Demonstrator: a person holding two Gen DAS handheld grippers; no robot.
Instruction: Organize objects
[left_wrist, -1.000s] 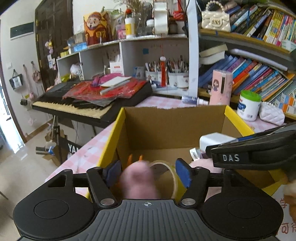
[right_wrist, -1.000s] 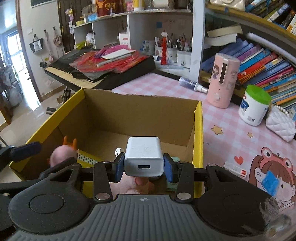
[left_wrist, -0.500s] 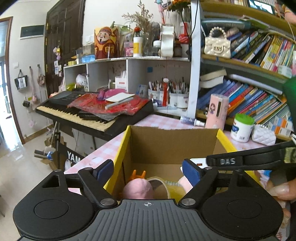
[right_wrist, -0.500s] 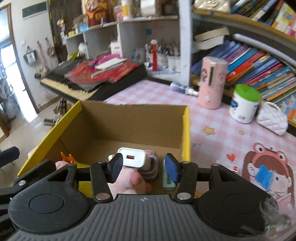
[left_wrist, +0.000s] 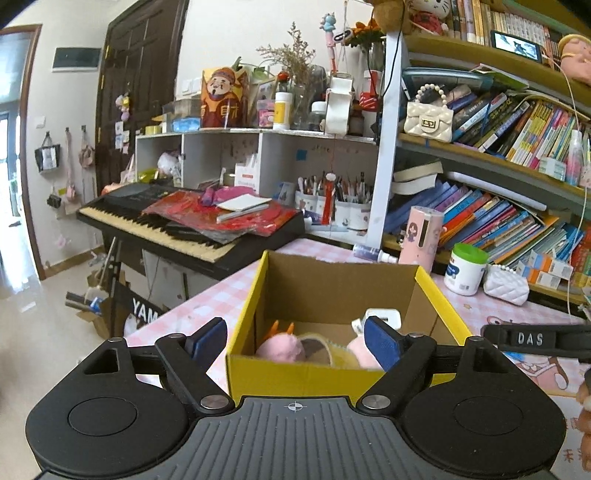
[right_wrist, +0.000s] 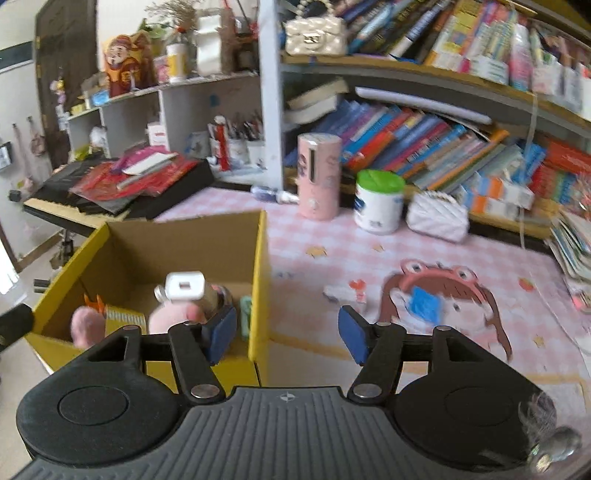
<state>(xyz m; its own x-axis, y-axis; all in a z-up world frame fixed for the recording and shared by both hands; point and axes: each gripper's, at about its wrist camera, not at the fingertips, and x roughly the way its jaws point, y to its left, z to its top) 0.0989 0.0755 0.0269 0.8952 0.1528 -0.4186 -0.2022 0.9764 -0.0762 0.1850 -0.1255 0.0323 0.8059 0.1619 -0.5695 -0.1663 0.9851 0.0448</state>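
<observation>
A yellow-rimmed cardboard box stands on the pink checked table. Inside lie a white charger, pink plush toys, a tape roll and a small bottle. My left gripper is open and empty, held back in front of the box's near wall. My right gripper is open and empty, above the box's right wall and the table beside it.
A pink cylinder, a green-lidded white jar and a white quilted purse stand at the table's back before bookshelves. A cartoon mat covers the table to the right. A keyboard with red papers stands left.
My right gripper opened and let the white charger drop into the box, then drew back and swung right. My left gripper pulled back and up, out of the box.
</observation>
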